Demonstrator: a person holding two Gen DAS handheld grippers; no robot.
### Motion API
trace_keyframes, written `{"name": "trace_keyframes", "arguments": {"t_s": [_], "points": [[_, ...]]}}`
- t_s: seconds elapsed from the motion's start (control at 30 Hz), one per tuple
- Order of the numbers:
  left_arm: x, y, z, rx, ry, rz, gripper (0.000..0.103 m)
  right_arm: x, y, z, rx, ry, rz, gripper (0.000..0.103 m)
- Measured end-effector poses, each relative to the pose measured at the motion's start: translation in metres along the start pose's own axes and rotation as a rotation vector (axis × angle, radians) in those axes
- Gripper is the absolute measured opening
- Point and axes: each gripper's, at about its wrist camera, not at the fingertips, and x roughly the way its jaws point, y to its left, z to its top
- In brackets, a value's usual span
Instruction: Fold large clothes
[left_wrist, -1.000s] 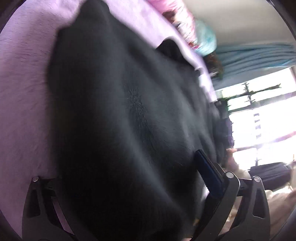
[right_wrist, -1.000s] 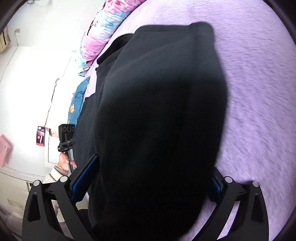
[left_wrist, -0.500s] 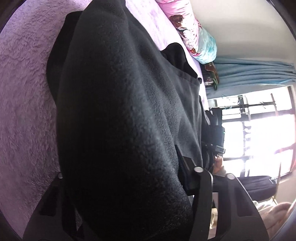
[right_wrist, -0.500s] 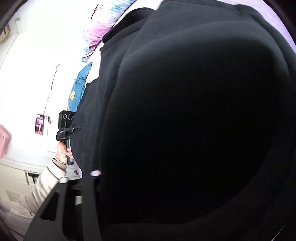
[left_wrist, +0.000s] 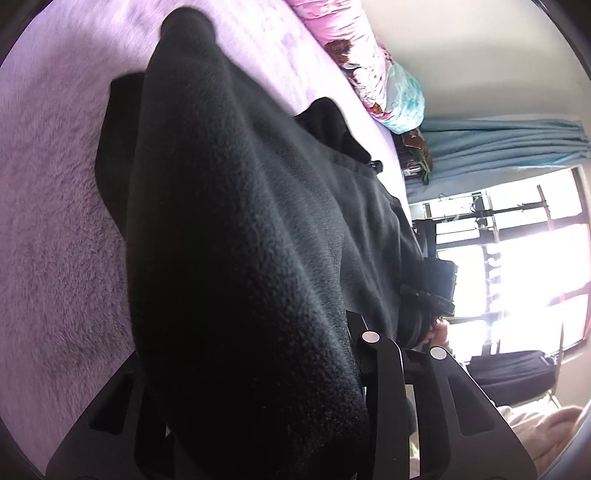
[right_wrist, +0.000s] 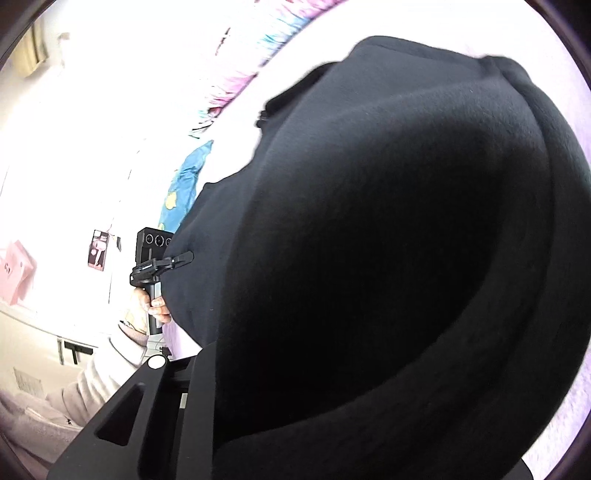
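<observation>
I note a lilac blanket (left_wrist: 55, 258) covering the bed under everything I work on. At its far edge lies a pink and blue quilt roll (left_wrist: 373, 70). Beyond the bed on my left view hang blue curtains (left_wrist: 498, 147), with a bright window (left_wrist: 517, 266) below them, washed out by glare. On my right view a blue patterned cloth (right_wrist: 184, 192) lies against a white wall, and a pink box (right_wrist: 14, 273) sits at the far left.

The obstruction in both views is the fleece (left_wrist: 229, 258) itself. This black garment bulges up directly in front of each camera and hides most of the fingers. From the left view I see only the right-side finger (left_wrist: 380, 369) of the left gripper (left_wrist: 255, 387), pressed against the cloth; the other finger is buried under the fabric. The jaws have just been closing and now stand narrow with a thick fold of fleece clamped between them.

The right gripper (right_wrist: 295, 406) shows the same: one finger (right_wrist: 199, 398) at the left of the fold, the rest covered. Its jaws have also just been closing and are nearly together, pinching the fleece (right_wrist: 388, 240).

Each view catches the opposite hand at the garment's other corner: the right hand (left_wrist: 437, 328) in the left view, the left hand (right_wrist: 151, 302) with a pale sleeve (right_wrist: 107, 373) in the right view. The fleece spans between the two grippers, and its far end rests on the blanket.
</observation>
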Motion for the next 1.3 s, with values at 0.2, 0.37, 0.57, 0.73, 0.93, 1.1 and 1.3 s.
{"name": "trace_keyframes", "arguments": {"t_s": [0.2,0.37,0.57,0.73,0.93,1.1,1.3], "points": [[-0.010,-0.037,0.003,0.040,-0.001,-0.025,0.029,-0.024,0.032,0.001,-0.044,-0.020,-0.016,0.024],[-0.014,-0.067,-0.001,0.054,-0.009,-0.034,0.029,-0.053,0.047,-0.006,-0.053,-0.039,-0.008,0.023],[-0.017,-0.101,0.001,0.074,-0.024,-0.043,0.029,-0.086,0.067,-0.009,-0.070,-0.077,-0.005,0.024],[-0.018,-0.131,0.007,0.082,-0.033,-0.050,0.029,-0.123,0.078,-0.012,-0.080,-0.096,0.000,0.024],[-0.025,-0.187,0.012,0.120,-0.047,-0.063,0.030,-0.160,0.105,-0.014,-0.097,-0.136,-0.005,0.024],[-0.032,-0.236,0.010,0.164,-0.057,-0.077,0.030,-0.214,0.122,-0.020,-0.112,-0.180,-0.005,0.024],[-0.023,-0.298,0.011,0.221,-0.053,-0.087,0.030,-0.268,0.131,-0.043,-0.132,-0.237,-0.008,0.024]]}}
